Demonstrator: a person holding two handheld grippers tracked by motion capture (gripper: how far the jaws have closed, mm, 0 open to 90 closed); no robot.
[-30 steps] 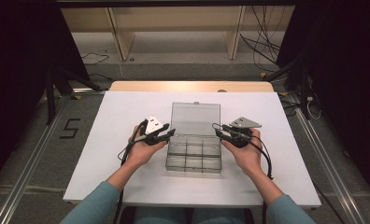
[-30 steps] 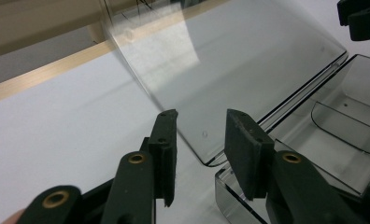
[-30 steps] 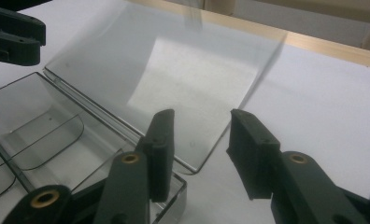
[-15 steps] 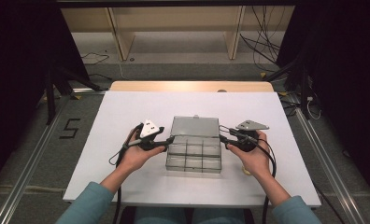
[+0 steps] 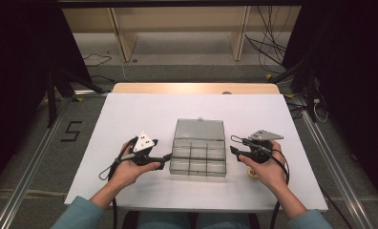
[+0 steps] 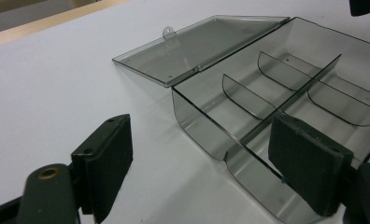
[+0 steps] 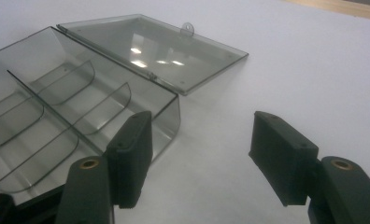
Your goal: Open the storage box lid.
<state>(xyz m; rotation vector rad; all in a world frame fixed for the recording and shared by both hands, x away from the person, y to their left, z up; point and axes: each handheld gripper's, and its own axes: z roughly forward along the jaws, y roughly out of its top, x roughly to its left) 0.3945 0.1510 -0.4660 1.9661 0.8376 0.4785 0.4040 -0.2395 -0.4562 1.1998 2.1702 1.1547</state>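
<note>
A clear grey compartment box [image 5: 198, 160] lies mid-table, its lid [image 5: 199, 129] folded flat behind it. My left gripper [image 5: 166, 157] hovers just off the box's left side, and its jaws have just been opening. In the left gripper view the left gripper [image 6: 202, 172] stands open, the box [image 6: 286, 93] corner lying ahead of it and the pads touching nothing. My right gripper [image 5: 233, 150] sits off the box's right side, its jaws also just opening. The right gripper [image 7: 204, 161] has only bare table between its jaws, with the box [image 7: 57, 107] and lid [image 7: 160, 44] to one side.
The white table [image 5: 130, 114] has bare room left, right and behind the box. A small yellowish object [image 5: 250, 174] lies by the right hand. A wooden strip [image 5: 192, 88] edges the far side, with shelving and cables on the floor beyond.
The lid, raised a second ago, now lies flat behind the box. Both grippers have drawn outward from the box and toward the person, and their jaws stand wider.
</note>
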